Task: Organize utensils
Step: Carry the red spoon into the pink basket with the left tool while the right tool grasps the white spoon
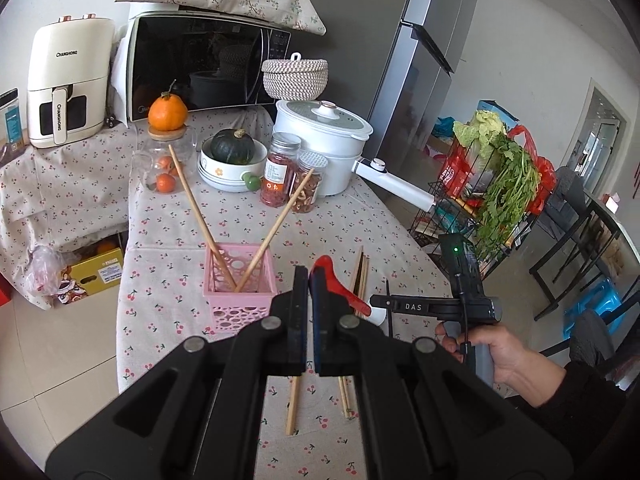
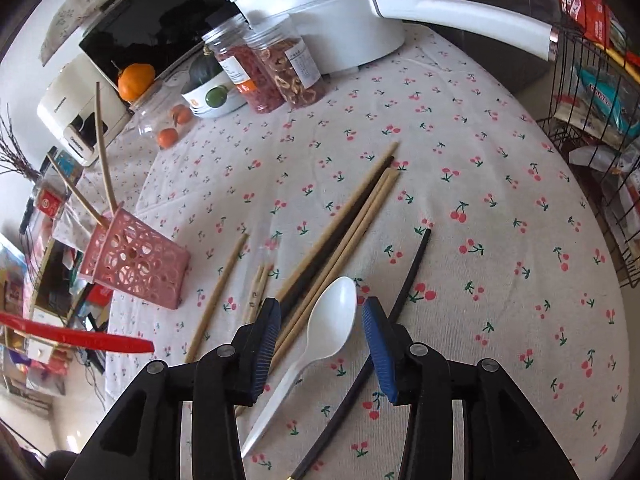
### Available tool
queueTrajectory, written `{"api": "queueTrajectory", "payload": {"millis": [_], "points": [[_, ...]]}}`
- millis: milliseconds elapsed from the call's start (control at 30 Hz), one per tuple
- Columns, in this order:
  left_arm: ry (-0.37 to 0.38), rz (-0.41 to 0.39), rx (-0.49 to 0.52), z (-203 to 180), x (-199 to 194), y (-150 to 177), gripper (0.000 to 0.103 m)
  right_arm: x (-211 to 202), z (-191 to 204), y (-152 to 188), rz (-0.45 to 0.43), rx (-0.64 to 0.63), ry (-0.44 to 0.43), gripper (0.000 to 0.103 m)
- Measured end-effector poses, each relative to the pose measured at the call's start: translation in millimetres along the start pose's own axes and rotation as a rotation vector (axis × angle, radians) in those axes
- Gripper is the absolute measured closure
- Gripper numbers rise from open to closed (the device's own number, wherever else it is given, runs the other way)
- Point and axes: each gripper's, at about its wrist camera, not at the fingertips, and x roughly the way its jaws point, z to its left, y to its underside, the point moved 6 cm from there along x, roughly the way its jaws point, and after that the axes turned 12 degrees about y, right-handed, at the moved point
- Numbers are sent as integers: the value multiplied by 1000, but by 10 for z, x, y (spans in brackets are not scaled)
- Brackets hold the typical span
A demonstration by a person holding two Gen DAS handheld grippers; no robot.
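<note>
- Left wrist view: left gripper (image 1: 309, 280) is pinching a red utensil (image 1: 340, 284) above the table (image 1: 168, 328); pink basket (image 1: 239, 280), near the left edge, holds two chopsticks (image 1: 188, 196).
- Right wrist view: right gripper (image 2: 318, 316) hangs spread and empty over the white spoon (image 2: 320, 328); loose chopsticks (image 2: 340, 236) and a black stick (image 2: 404, 292) lie mid-table — most sorting remains.

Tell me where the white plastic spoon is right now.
In the right wrist view, the white plastic spoon lies on the cherry-print tablecloth between the open right tongs, beside the wooden chopsticks and a black chopstick.
</note>
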Motion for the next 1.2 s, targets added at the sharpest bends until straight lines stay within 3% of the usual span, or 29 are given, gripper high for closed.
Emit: {"api": "queueTrajectory", "payload": {"millis": [133,233,267,400,667,800,933,1200], "points": [[0,25,6,-14,49,45,101,180,-103,-13,9,34,-28,66],[-2,38,6,1,72,55,101,252,-133,24,11,34,-45,83],[-2,39,5,9,69,50,101,259,-127,36,13,24,-49,96],[-8,12,12,8,-23,-25,101,166,-126,30,-32,9,-28,98],[-103,-153,87,63,-466,-375,101,-710,31,-235,-303,16,-37,98],[-180,-189,100,201,-530,-471,101,-1121,133,-318,-427,21,-24,98],[-262,-139,120,346,-417,-448,101,-1316,241,-372,-490,16,-39,98],[-334,-9,128,573,-67,-324,101,-1298,461,-375,-504,-15,-36,98]]}}
